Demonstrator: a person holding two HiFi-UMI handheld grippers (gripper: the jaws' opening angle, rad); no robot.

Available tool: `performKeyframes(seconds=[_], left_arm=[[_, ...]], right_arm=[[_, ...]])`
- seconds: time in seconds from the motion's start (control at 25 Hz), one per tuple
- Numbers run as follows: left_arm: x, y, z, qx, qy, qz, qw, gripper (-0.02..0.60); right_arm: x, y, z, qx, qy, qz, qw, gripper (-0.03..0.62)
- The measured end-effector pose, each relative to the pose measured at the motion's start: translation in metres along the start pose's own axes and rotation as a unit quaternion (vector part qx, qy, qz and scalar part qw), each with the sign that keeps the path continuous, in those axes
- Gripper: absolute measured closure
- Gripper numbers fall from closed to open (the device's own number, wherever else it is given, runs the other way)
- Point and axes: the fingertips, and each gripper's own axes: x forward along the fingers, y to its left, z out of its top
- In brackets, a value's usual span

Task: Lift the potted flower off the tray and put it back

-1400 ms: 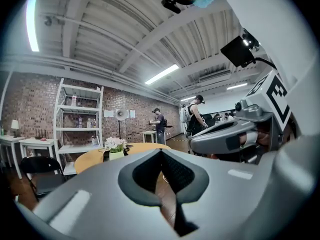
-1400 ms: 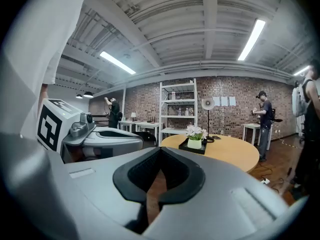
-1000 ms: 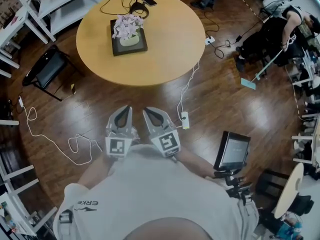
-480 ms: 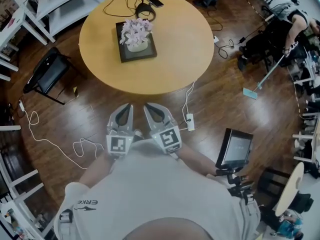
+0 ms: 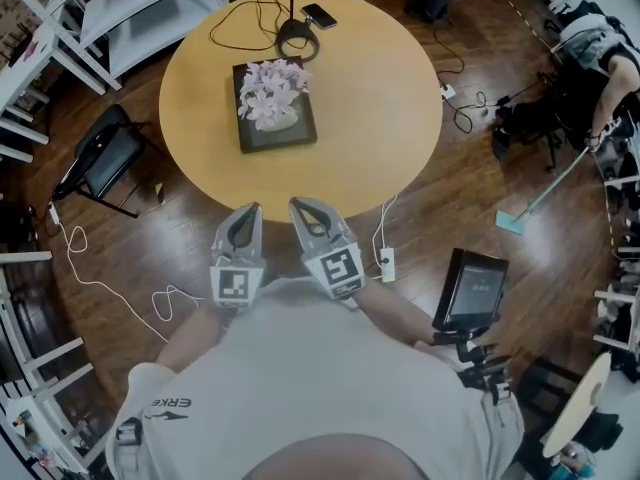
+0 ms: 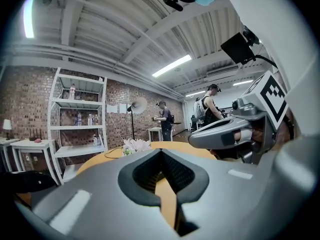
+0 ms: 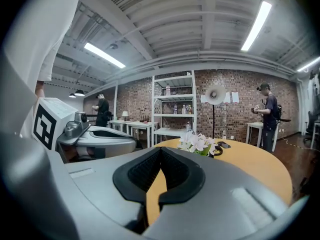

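Drawn nearer the surface (image 5: 385, 88) — left gripper (image 5: 246, 211), right gripper (image 5: 300, 206) closed, empty; potted flower (image 5: 270, 93) untouched on its tray (image 5: 303, 133).

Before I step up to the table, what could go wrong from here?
1. The white power strip and its cable lie on the floor by your right side: a trip risk.
2. The left gripper and right gripper are both shut and empty; they need opening before they reach the potted flower.
3. Its blossoms spread over the pot, so a high grip may crush them or tip it on the tray.
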Motion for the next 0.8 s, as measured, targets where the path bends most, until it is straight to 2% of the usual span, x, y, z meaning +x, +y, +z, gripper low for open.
performKeyframes(seconds=[0.24, 0.52, 0.8], left_arm=[[0.063, 0.006, 0.009, 0.004, 0.014, 0.028, 0.9995, 0.58], [0.104, 0.013, 0.002, -0.007, 0.034, 0.064, 0.9974, 0.58], [0.128, 0.034, -0.014, -0.005, 0.049, 0.058, 0.9971, 0.58]], right_arm=[[0.028, -0.064, 0.002, -0.003, 0.006, 0.022, 1.0, 0.58], [0.053, -0.108, -0.007, -0.021, 0.019, 0.048, 0.998, 0.58], [0.081, -0.128, -0.017, -0.042, 0.041, 0.041, 0.997, 0.58]])
